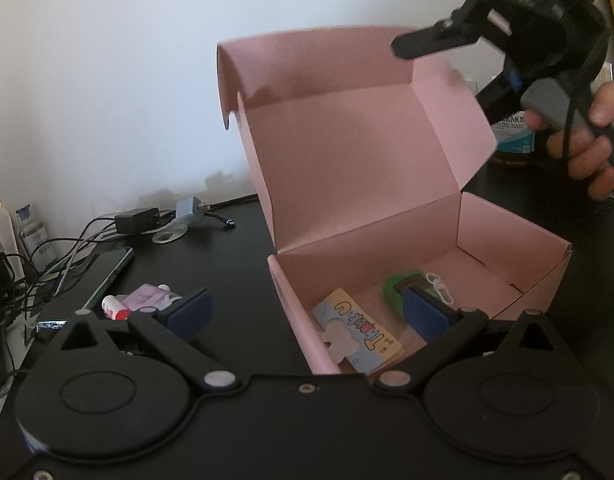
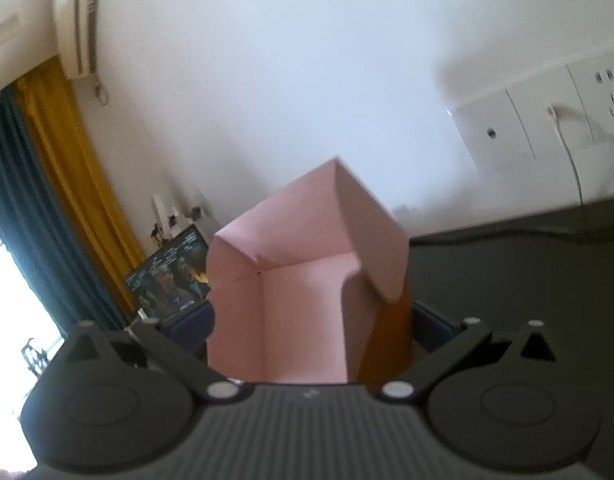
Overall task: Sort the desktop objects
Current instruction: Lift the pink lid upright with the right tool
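A pink cardboard box [image 1: 519,256] stands open on the black desk, its lid [image 1: 347,152] raised. Inside lie a "Thank U" card [image 1: 359,332] and a green item [image 1: 399,284]. My left gripper [image 1: 307,312] is open, one finger outside the box's left wall, the other inside it. My right gripper [image 1: 411,46] shows in the left view above the lid's top right edge. In the right wrist view it [image 2: 313,320] is open with the lid's pink corner [image 2: 307,260] between its fingers.
A pink-wrapped packet and a small red-white tube [image 1: 143,300] lie left of the box. A phone [image 1: 95,280], chargers [image 1: 137,220] and tangled cables crowd the desk's left. A bottle [image 1: 511,140] stands behind the box.
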Action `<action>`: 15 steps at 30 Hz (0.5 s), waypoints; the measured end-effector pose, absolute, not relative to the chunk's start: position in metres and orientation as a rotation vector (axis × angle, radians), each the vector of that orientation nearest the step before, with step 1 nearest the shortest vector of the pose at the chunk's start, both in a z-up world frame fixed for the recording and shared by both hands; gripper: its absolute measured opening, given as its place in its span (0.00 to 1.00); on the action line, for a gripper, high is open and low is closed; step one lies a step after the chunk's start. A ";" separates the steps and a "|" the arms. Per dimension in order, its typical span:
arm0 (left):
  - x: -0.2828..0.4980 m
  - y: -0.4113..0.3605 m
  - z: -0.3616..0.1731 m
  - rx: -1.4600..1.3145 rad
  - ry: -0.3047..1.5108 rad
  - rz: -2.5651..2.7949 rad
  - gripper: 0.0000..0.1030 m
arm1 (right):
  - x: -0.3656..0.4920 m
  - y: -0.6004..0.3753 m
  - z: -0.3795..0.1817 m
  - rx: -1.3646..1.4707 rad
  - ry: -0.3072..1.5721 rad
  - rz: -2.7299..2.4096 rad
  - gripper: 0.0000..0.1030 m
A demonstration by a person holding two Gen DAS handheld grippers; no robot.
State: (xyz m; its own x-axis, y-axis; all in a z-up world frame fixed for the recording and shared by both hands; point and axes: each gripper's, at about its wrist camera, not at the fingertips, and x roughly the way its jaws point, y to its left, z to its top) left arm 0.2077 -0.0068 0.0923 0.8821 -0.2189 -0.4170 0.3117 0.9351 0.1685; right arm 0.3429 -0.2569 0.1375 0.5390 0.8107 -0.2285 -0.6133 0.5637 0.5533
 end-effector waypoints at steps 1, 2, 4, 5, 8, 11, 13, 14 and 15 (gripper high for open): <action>0.207 -0.007 0.092 0.236 0.404 -0.277 1.00 | 0.339 -0.257 0.141 0.427 0.494 0.884 0.99; 0.207 -0.007 0.092 0.236 0.403 -0.275 1.00 | 0.336 -0.257 0.145 0.413 0.485 0.888 0.99; 0.206 -0.008 0.093 0.237 0.402 -0.273 1.00 | 0.328 -0.258 0.153 0.384 0.454 0.889 0.99; 0.205 -0.008 0.093 0.238 0.400 -0.272 1.00 | 0.323 -0.259 0.157 0.373 0.440 0.891 0.99; 0.204 -0.009 0.093 0.239 0.401 -0.268 1.00 | 0.311 -0.259 0.163 0.348 0.415 0.896 0.99; 0.204 -0.009 0.093 0.237 0.402 -0.265 1.00 | 0.299 -0.255 0.162 0.300 0.413 0.893 0.99; 0.204 -0.009 0.093 0.237 0.403 -0.264 1.00 | 0.289 -0.252 0.160 0.256 0.398 0.892 0.99; 0.204 -0.009 0.093 0.237 0.404 -0.263 1.00 | 0.285 -0.251 0.159 0.238 0.396 0.891 0.99; 0.204 -0.009 0.093 0.238 0.405 -0.263 1.00 | 0.282 -0.251 0.159 0.224 0.395 0.890 0.99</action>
State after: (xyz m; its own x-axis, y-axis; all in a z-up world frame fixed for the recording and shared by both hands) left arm 0.2037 -0.0091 0.0929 0.8862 -0.2031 -0.4165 0.2971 0.9388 0.1743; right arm 0.2817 -0.2508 0.1589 0.5641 0.7897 -0.2412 -0.7084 0.6130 0.3499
